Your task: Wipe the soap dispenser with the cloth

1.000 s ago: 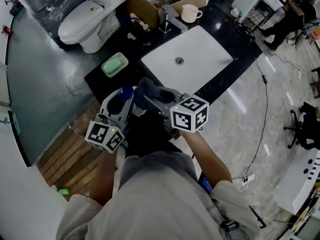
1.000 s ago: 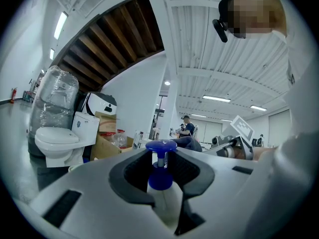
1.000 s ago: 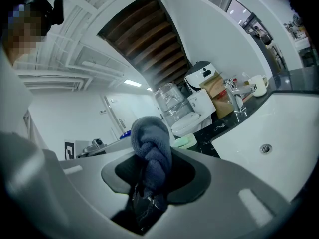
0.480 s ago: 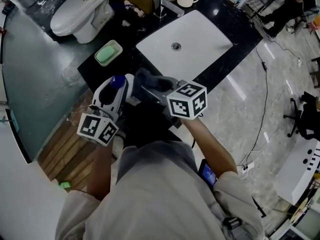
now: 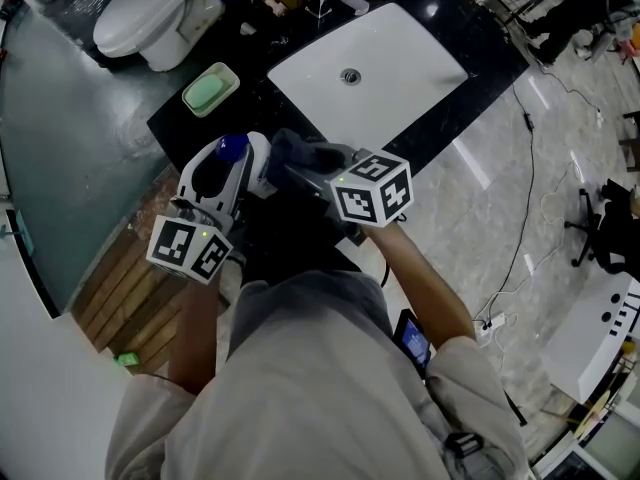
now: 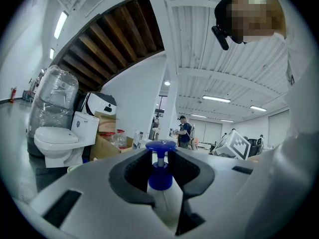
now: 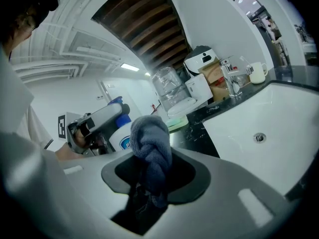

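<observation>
While the left gripper [image 6: 160, 169] has its jaws partly closed around the neck of the white soap dispenser [image 6: 160, 179] with the blue pump, the right gripper [image 7: 149, 176] pinches a bunched grey-blue cloth [image 7: 149, 141] tight. Both are held close together at the near edge of the black counter [image 5: 482, 86], short of the white sink [image 5: 400, 63]. The cloth is just beside the bottle, and whether they touch is unclear.

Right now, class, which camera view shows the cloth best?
The right gripper view: the grey-blue cloth fills the centre, bunched and pinched in the right tool. The head view shows only a dark wad of it beside the soap dispenser. The left gripper view shows none of it.
</observation>
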A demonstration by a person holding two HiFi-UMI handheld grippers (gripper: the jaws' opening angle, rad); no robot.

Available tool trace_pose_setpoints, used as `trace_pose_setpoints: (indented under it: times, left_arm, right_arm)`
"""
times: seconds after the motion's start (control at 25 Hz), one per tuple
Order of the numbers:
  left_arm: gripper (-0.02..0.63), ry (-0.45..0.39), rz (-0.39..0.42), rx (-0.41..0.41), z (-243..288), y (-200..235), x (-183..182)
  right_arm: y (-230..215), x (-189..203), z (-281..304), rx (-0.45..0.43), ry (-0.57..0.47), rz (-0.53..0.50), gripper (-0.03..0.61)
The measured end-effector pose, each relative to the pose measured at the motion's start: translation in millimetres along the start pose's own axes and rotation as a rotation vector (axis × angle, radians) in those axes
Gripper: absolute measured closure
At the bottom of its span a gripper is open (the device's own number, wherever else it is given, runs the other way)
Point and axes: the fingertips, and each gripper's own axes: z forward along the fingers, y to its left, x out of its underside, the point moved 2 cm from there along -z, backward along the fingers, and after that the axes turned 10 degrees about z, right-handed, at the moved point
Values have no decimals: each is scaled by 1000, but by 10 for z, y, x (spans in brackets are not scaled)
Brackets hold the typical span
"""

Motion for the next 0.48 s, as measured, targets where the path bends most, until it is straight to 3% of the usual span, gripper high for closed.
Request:
trace_pose_setpoints:
  times: [0.48]
  left_arm:
    - [517,-1,7,0,7,-14,-5]
  right_arm:
    - [-133,154,44,23,12,33,456]
